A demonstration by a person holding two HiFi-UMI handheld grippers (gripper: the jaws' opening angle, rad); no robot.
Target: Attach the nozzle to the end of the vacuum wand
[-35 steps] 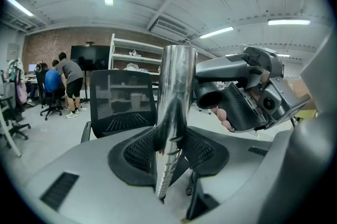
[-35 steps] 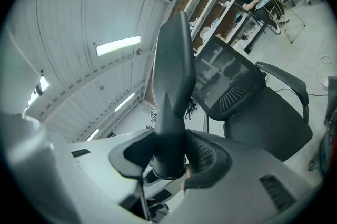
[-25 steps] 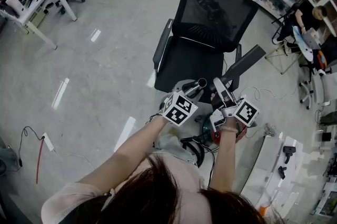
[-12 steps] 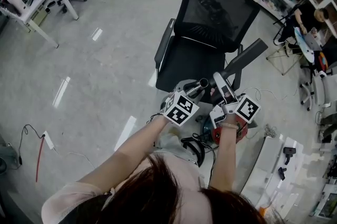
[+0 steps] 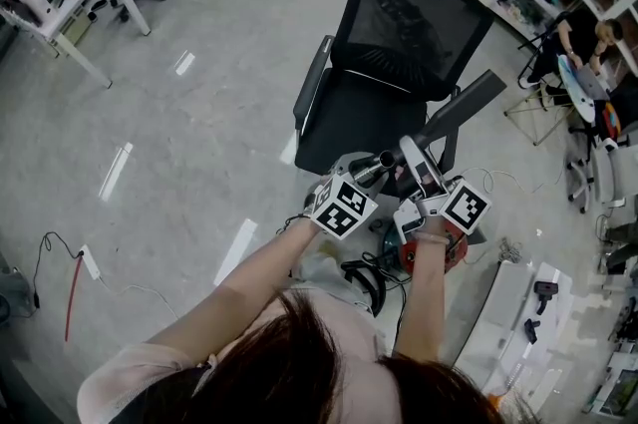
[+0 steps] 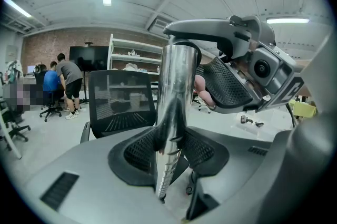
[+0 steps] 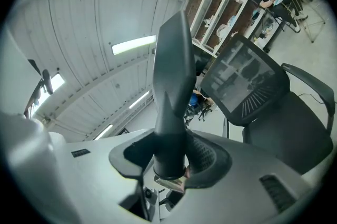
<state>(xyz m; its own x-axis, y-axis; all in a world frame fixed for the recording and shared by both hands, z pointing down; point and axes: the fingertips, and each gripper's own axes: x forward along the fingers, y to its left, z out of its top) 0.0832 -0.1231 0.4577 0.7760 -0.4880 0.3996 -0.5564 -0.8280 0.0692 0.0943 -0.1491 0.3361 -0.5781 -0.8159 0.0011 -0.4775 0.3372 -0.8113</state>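
My L gripper [image 6: 169, 150] clamps the shiny chrome metal vacuum wand [image 6: 177, 86], R gripper [image 7: 171, 158] clamps the dark grey tapered plastic nozzle [image 7: 171, 86] at its round base, both above the black mesh office chair [image 5: 399, 23], ends look near but unjoined, so mating's not yet done.

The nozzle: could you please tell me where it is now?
The nozzle is clamped in the right gripper, right of centre in the head view, beside the wand, near the chair.
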